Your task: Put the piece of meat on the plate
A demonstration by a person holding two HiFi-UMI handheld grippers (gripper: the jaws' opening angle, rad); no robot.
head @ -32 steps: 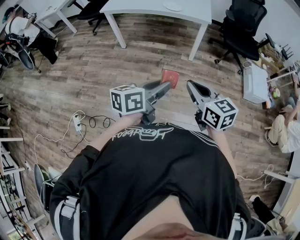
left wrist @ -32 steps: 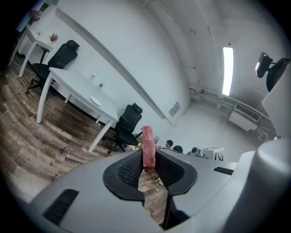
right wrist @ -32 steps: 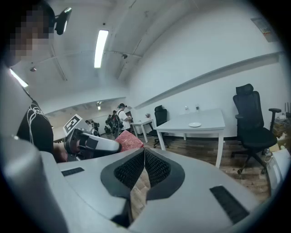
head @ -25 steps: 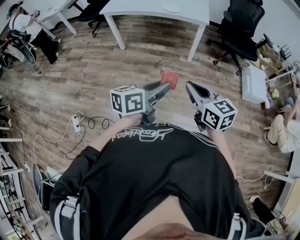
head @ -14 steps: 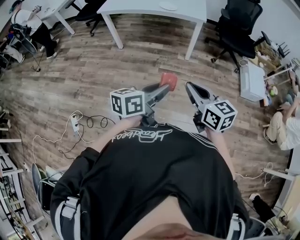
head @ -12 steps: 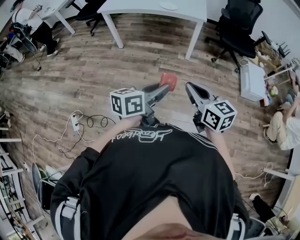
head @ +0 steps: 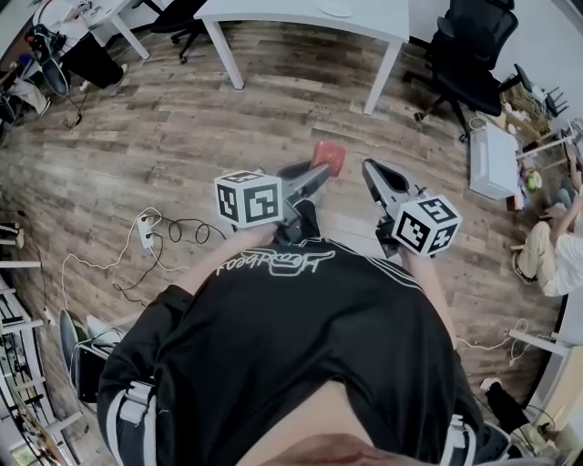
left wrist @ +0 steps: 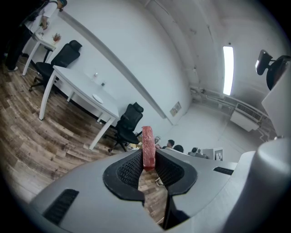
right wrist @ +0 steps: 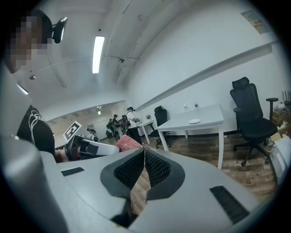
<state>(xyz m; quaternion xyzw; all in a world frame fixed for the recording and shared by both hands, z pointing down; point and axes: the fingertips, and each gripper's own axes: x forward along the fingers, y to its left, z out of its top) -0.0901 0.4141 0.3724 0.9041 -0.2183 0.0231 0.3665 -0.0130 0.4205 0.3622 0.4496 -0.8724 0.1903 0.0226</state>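
Left tongs (left wrist: 148,164) are clamped on the piece of meat (left wrist: 148,144). It is a flat red slab standing on edge between the 2 ribbed pads, and most of it pokes out past the tips. Right tongs (right wrist: 144,160) are closed pad to pad with nothing between them, held just beside the left pair in front of the person's chest.

The meat hangs in the air over the wooden floor (head: 182,136), well apart from the white table (head: 273,11) ahead. The plate (head: 337,11) sits on the right half of that table's top and looks empty.

As I judge it, the whole carry to the table is yet to be made, and the grip is the weak spot. Only 1 end of the slab is pinched, so a jolt or a slight easing of the jaws could let it slide out and drop to the floor. Cables (head: 150,238) lie on the floor to the left, and an office chair (head: 469,55) stands by the table's right end; either could trip or crowd the approach. At the plate, a release from too high could make the slab bounce or land half over the rim.
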